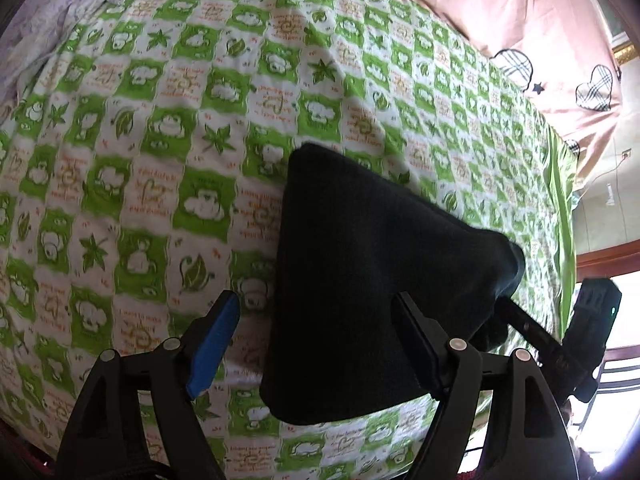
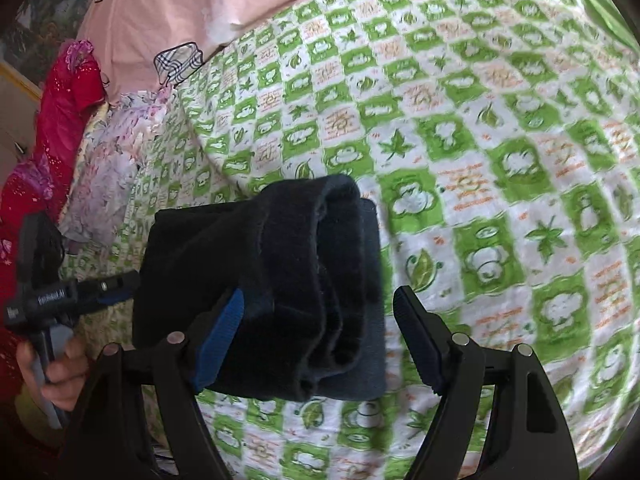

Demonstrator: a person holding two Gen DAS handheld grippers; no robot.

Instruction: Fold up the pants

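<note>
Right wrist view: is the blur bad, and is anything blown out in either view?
Right wrist view: the green-and-white checked bedsheet smears toward the right edge, while the folded black knit pants stay fairly sharp. Left wrist view: the window area at right is blown out white; sheet print slightly soft.

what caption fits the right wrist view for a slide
Open right gripper poised over folded black pants on a green checked bedsheet, the left gripper alongside.
</note>
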